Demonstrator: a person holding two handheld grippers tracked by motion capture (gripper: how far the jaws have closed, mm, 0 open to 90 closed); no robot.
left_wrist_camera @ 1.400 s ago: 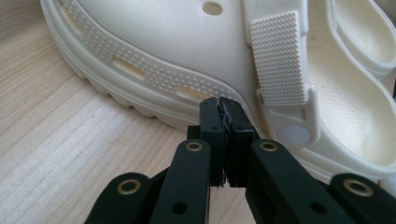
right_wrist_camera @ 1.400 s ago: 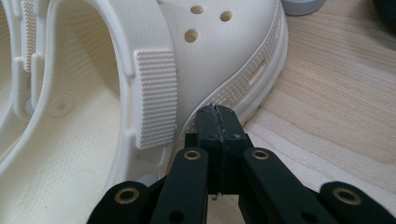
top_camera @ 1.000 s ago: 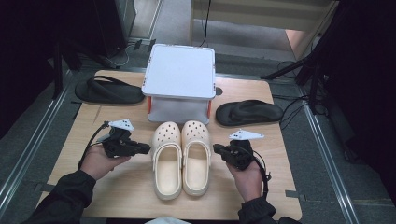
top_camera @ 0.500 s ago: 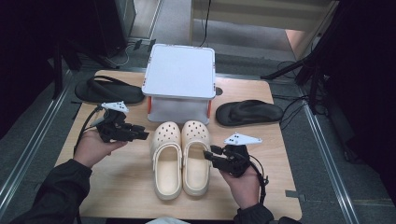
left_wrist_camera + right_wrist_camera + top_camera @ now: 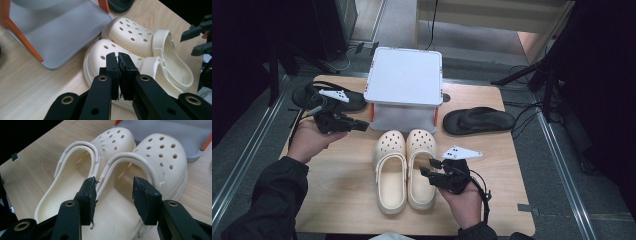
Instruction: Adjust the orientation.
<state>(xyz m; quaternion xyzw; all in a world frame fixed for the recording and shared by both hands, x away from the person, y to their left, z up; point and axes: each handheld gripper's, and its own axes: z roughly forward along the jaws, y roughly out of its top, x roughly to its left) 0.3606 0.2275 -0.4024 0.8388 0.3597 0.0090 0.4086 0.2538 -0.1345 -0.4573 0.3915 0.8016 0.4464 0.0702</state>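
Note:
A pair of cream clogs stands side by side in the middle of the table, the left clog (image 5: 390,172) next to the right clog (image 5: 420,150). My right gripper (image 5: 428,169) is open at the right clog's heel end. In the right gripper view its jaws (image 5: 115,185) straddle the inner side of that clog (image 5: 160,155), above the heel strap and footbed. My left gripper (image 5: 364,124) hangs shut and empty left of the clogs' toes. In the left gripper view its closed fingertips (image 5: 118,57) point at the near clog (image 5: 100,53).
A white-topped stand (image 5: 404,80) with orange legs and a grey lower shelf (image 5: 57,32) stands just behind the clogs. One black flip-flop (image 5: 332,97) lies at the far left, another black flip-flop (image 5: 478,120) at the right. Cables run along the floor beyond the table.
My left gripper has moved away from me, toward the left flip-flop. My right gripper has shifted left and nearer, up to the right clog's heel.

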